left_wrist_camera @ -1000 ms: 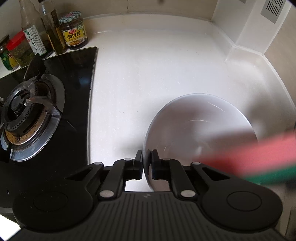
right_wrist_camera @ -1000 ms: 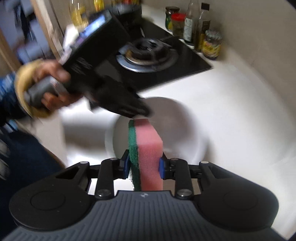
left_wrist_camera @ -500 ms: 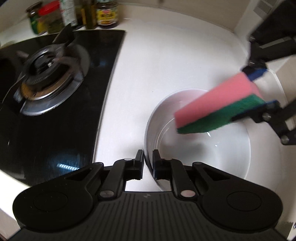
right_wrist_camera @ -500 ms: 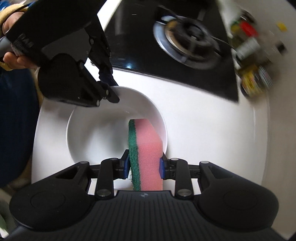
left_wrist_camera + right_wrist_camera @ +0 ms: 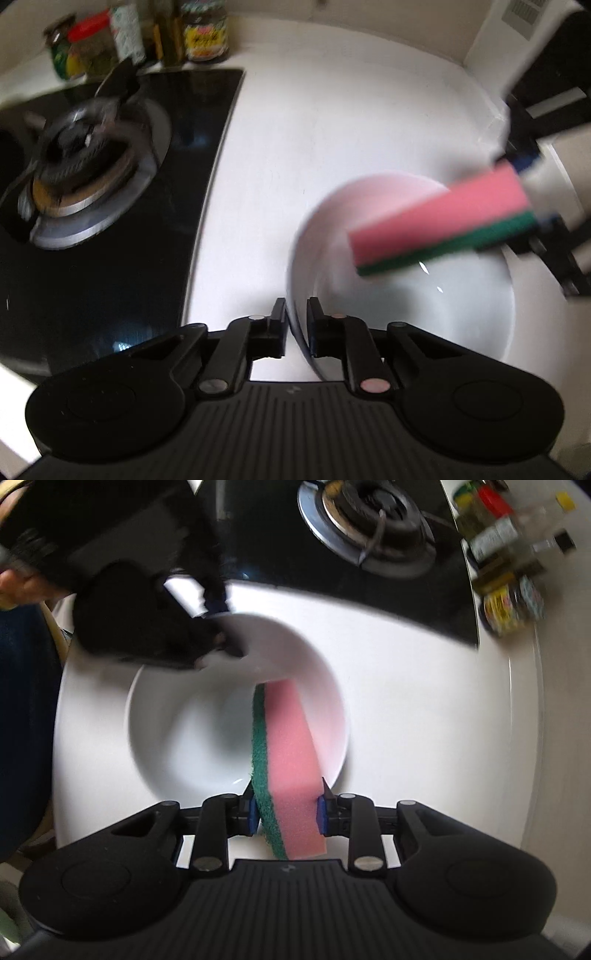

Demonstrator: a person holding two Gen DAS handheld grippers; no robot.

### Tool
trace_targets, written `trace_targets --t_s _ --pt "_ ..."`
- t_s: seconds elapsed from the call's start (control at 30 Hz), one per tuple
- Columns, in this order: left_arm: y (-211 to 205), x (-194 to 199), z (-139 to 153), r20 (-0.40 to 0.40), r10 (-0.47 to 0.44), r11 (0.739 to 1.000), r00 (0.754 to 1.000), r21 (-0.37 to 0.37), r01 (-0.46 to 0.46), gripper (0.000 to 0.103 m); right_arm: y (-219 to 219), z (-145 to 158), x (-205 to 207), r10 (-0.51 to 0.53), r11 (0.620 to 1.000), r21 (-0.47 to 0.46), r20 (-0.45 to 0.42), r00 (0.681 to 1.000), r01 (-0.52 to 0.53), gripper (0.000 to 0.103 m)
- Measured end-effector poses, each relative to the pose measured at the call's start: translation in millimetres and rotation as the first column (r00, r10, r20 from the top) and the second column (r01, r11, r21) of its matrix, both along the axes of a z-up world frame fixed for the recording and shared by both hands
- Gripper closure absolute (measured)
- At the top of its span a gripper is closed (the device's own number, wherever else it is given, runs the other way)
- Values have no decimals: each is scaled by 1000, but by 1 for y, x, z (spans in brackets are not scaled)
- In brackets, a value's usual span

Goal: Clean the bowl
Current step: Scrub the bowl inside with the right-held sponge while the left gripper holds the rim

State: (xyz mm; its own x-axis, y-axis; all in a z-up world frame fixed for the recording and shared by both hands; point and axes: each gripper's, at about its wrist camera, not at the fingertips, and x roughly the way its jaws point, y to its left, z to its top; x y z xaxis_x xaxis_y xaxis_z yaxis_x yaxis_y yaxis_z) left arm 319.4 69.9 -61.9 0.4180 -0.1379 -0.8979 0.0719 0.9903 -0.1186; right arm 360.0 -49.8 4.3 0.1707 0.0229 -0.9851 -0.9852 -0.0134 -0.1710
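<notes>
left gripper (image 5: 296, 325) pinching bowl (image 5: 461, 314) rim, right gripper (image 5: 286, 808) closing on sponge (image 5: 286, 760)

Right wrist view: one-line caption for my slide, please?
Right hand-held gripper closing on a pink-and-green sponge inside the white ceramic bowl, whose rim the left hand-held gripper holds.

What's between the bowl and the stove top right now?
Only bare white counter between the bowl and the stove top, in the left wrist view.
</notes>
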Motion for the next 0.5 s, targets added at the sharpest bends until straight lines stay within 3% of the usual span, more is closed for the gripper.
trace_targets --t_s 0.1,0.2,0.3,0.4,0.5 --pt "-5 14 -1 19 -48 999 999 -13 48 87 -10 5 -15 -72 997 -6 -79 994 72 79" --pt "-16 26 -2 38 -100 995 994 4 100 83 -12 10 -24 -142 986 62 -179 973 155 79" --pt "-25 37 -5 45 -158 987 986 17 157 83 -18 9 -14 -269 944 129 -231 935 304 79" --pt "-22 48 -7 -3 -175 984 985 -26 175 90 -33 7 0 -377 895 156 -241 895 419 79" --pt "-4 49 -1 -66 -141 986 988 -101 134 94 -39 7 3 -413 882 154 -201 888 445 79"
